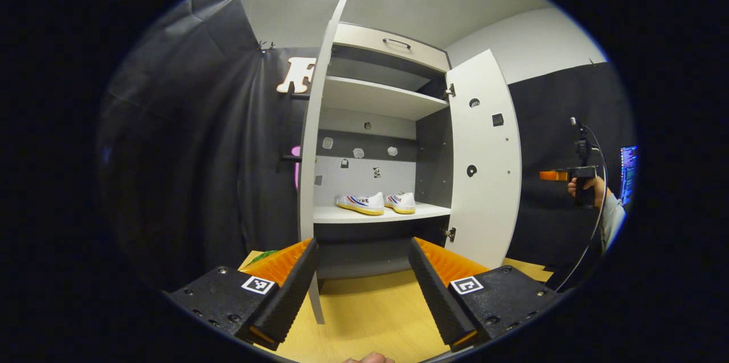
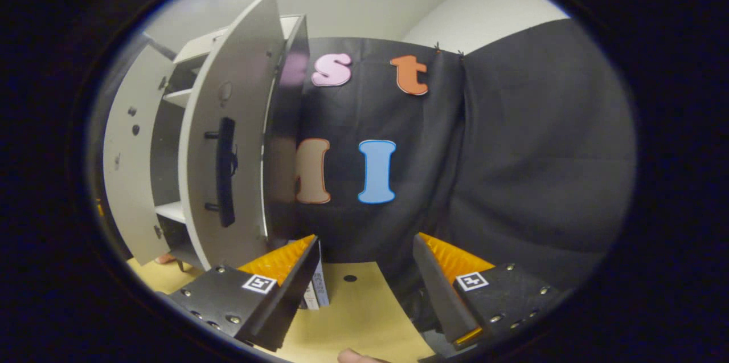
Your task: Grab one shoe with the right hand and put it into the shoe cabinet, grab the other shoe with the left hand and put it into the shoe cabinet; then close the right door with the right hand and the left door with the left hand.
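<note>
Shoes (image 1: 376, 203) side by side on open cabinet's (image 1: 387, 98) lower shelf (image 1: 342, 215)

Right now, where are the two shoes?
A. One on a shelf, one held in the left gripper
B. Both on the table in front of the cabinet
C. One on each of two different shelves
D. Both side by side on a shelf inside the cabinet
D: in the left gripper view both shoes stand side by side on one shelf in the cabinet, doors open, and the left gripper is open and holds nothing.
</note>
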Tool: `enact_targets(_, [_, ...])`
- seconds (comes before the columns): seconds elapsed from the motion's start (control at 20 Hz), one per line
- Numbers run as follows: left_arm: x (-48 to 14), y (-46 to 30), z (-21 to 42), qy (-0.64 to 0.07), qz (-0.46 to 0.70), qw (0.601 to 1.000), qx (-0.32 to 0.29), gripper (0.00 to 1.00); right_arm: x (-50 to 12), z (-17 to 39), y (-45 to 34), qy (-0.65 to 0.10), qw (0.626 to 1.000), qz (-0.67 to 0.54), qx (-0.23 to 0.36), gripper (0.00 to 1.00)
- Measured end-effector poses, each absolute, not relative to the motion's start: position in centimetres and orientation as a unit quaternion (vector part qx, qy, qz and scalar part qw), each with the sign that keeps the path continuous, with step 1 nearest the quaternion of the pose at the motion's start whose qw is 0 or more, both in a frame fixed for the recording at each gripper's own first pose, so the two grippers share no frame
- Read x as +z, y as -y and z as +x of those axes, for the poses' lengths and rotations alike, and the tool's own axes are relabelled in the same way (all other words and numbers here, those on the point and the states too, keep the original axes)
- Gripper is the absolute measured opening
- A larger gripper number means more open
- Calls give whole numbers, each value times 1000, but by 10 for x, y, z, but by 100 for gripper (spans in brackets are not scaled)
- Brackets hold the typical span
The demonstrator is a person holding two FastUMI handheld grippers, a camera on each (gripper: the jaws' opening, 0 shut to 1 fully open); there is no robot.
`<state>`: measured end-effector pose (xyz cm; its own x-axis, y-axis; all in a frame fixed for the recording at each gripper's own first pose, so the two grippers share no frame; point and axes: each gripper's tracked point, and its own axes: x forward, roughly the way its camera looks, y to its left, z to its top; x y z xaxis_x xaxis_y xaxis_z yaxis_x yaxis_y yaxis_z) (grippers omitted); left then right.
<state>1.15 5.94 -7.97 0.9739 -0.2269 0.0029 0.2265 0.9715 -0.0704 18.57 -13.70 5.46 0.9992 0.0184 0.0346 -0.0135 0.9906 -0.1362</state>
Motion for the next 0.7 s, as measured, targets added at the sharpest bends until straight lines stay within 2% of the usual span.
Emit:
enact_targets(0.2, [-68, -65, 8, 21, -47, 992, -115, 96, 60, 203, 124, 15, 998, -60, 11, 98])
enact_targets(0.25, [-70, -63, 6, 17, -49, 991, -120, 93, 60, 207, 113, 12, 998, -61, 18, 98])
enact_targets(0.3, [-74, -61, 6, 10, -50, 991, -126, 96, 60, 210, 99, 11, 998, -61, 29, 97])
enact_targets(0.45, [-83, -63, 7, -3, -52, 990, -131, 96, 57, 219, 59, 3, 995, -73, 61, 97])
enact_targets(0.65, [-77, -78, 5, 17, -67, 990, -121, 96, 37, 218, 16, -11, 984, -153, 91, 98])
enact_targets(0.7, [-76, -80, 2, 18, -67, 990, -119, 96, 45, 214, 8, 5, 983, -162, 89, 94])
